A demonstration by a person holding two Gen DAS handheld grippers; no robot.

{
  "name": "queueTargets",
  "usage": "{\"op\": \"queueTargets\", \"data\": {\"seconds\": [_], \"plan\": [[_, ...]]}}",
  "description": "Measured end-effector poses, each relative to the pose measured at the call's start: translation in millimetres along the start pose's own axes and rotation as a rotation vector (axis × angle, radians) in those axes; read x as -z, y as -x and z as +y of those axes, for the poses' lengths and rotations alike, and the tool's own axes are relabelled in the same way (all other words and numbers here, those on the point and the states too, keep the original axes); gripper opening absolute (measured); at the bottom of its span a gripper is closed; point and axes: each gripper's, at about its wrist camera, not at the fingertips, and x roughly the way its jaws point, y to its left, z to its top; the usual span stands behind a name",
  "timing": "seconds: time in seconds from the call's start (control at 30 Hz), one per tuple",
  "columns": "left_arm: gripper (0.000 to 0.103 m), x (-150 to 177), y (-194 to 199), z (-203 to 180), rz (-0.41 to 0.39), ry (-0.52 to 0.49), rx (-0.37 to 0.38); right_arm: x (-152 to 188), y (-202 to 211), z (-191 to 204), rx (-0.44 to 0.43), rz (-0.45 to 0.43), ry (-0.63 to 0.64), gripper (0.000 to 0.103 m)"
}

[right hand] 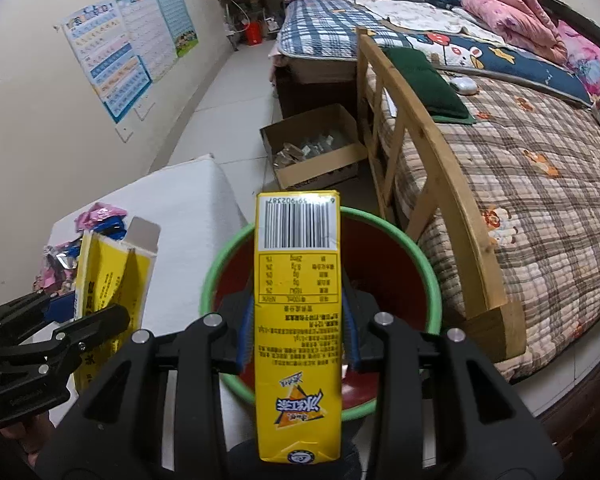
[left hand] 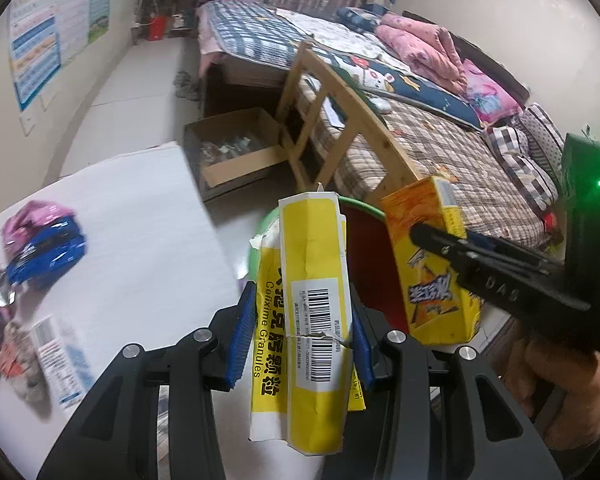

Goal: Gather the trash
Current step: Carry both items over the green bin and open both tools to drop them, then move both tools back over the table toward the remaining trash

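Both grippers are carrying trash here: the left gripper is pinching a flattened yellow medicine box between its blue pads, jaws narrowed onto the card, the box standing upright with its torn top flap poking up. The right gripper is clamping a yellow drink carton the same way, jaws partly closed against its sides, barcode end pointing away. The carton is hanging right over the bin, a red pail with a green rim sitting on the floor beside the wooden bed frame. The medicine box is hovering by the bin's near rim, just beside the white table. More wrappers are lying on that table, pink and blue packets in a loose pile. Beyond the bin a cardboard box is sitting open on the floor, scraps inside.
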Motion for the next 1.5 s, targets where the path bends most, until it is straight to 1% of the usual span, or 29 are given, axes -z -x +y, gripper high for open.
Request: {"op": "queueTargets", "data": {"seconds": [0.1,0.3,0.57,0.7,0.77,0.8,0.83,0.87,0.97,1.0,1.07,1.1,1.13,1.23,1.37,1.5], "plan": [[0.040,-8.6,-17.5,-10.1,0.015,-0.010,0.012,-1.2,-9.9,-8.6,0.001,0.011,-0.008,0.034],[0.040,-15.9,-44.7,-23.1,0.047,-0.032,0.022,-1.7,-25.8,-24.4,0.012,0.030,-0.022,0.034],[0.041,-17.7,-69.8,-27.6,0.089,-0.044,0.019,9.0,-48.3,-47.1,0.033,0.087,-0.047,0.034],[0.048,-17.6,-75.7,-29.7,0.097,-0.046,0.028,10.9,-51.3,-52.6,0.038,0.089,-0.062,0.035],[0.055,-17.8,-75.3,-28.6,0.094,-0.038,0.032,9.9,-49.5,-53.4,0.039,0.080,-0.067,0.047],[0.064,-17.6,-73.4,-27.9,0.084,-0.034,0.030,9.1,-48.2,-53.2,0.040,0.075,-0.068,0.050],[0.068,-17.4,-70.9,-27.3,0.073,-0.032,0.029,8.3,-46.5,-52.4,0.040,0.070,-0.067,0.054],[0.070,-17.1,-69.4,-26.2,0.069,-0.032,0.028,7.5,-45.3,-51.3,0.042,0.066,-0.064,0.060],[0.077,-15.5,-60.5,-20.7,0.052,-0.021,0.019,5.9,-40.1,-47.9,0.050,0.051,-0.056,0.071],[0.080,-15.2,-57.0,-19.1,0.047,-0.017,0.016,5.6,-38.4,-47.0,0.052,0.047,-0.055,0.072],[0.082,-13.8,-50.2,-13.9,0.037,-0.008,0.011,4.6,-33.8,-43.5,0.054,0.040,-0.053,0.074],[0.085,-12.7,-46.2,-10.2,0.031,-0.001,0.005,4.6,-32.1,-42.2,0.053,0.039,-0.052,0.075],[0.088,-11.4,-41.8,-6.4,0.024,0.007,-0.002,4.6,-29.6,-39.7,0.053,0.035,-0.048,0.078],[0.094,-6.7,-28.8,4.5,0.006,0.023,-0.021,5.3,-21.2,-30.7,0.053,0.021,-0.032,0.084],[0.095,4.1,-7.2,23.8,-0.012,0.051,-0.058,8.6,-9.1,-14.4,0.046,0.005,-0.015,0.093],[0.095,17.1,17.6,44.0,-0.039,0.088,-0.077,13.8,0.5,9.3,0.032,0.003,0.017,0.095]]}}
